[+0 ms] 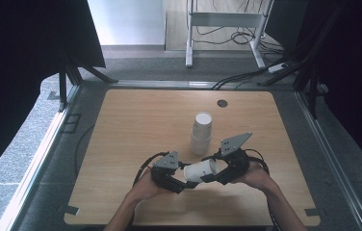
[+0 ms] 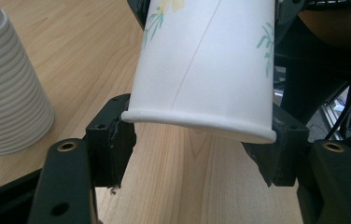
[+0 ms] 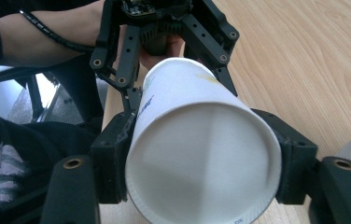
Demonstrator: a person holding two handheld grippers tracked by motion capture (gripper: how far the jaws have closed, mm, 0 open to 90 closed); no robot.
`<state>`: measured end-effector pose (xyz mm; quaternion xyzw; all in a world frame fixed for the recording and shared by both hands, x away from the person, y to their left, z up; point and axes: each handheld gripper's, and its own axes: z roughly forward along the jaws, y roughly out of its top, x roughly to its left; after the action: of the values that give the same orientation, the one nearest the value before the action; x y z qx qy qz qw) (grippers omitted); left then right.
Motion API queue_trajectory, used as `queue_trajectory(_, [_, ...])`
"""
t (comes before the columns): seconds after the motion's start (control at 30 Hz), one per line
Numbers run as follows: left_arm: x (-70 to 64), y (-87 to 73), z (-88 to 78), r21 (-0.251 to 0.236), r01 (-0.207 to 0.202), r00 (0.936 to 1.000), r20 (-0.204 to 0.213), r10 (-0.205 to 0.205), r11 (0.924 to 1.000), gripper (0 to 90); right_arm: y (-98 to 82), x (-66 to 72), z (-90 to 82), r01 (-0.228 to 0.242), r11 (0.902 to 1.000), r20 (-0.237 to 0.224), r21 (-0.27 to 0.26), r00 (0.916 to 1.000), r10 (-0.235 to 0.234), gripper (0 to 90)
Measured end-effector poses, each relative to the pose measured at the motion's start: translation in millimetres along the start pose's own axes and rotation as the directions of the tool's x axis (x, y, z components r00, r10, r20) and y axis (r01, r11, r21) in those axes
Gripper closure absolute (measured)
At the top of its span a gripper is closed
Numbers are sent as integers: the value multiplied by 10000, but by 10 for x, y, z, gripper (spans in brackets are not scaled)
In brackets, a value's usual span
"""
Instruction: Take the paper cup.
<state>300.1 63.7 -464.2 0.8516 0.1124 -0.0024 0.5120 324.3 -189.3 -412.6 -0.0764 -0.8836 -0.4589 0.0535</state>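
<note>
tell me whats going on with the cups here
A person holds one paper cup on its side just above the wooden table, between two handheld grippers. The left gripper and the right gripper each clamp an end of it. A stack of cups stands upright just behind.

Paper cup [image 1: 201, 170]: white, floral print, rolled rim, empty. Lies on its side above the bench [image 1: 135, 125], gripped between both tongs, near the cup stack [image 1: 201, 133].
</note>
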Motion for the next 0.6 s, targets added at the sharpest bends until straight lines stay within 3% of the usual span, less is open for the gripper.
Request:
queue_trajectory(0.13, [15, 21, -36, 356, 3, 9998, -186, 4, 9994, 358, 0, -9, 15, -130, 9996, 273, 243, 9996, 123, 221])
queue_trajectory(0.17, [20, 29, -49, 464, -8, 9997, -247, 20, 9989, 358, 12, -12, 0, -130, 9993, 716, 360, 9974, 104, 188])
queue_trajectory(0.3, [42, 63, -89, 995, -44, 9986, -515, 96, 9950, 358, 22, -7, -45, -202, 9991, 1117, 370, 9936, 160, 155])
queue_trajectory(0.43, [59, 95, -79, 1602, -18, 9979, -631, 121, 9871, 358, -9, -9, -89, -572, 9977, 1389, 357, 9890, 517, 130])
queue_trajectory(0.53, [68, 128, -52, 2119, -170, 9976, -627, 310, 9771, 358, -32, 7, -106, -597, 9961, 1645, 644, 9852, 484, 128])
queue_trajectory(0.6, [70, 169, -28, 2587, -333, 9971, -571, 497, 9654, 358, -35, 14, -111, -474, 9942, 1738, 964, 9843, 301, 127])
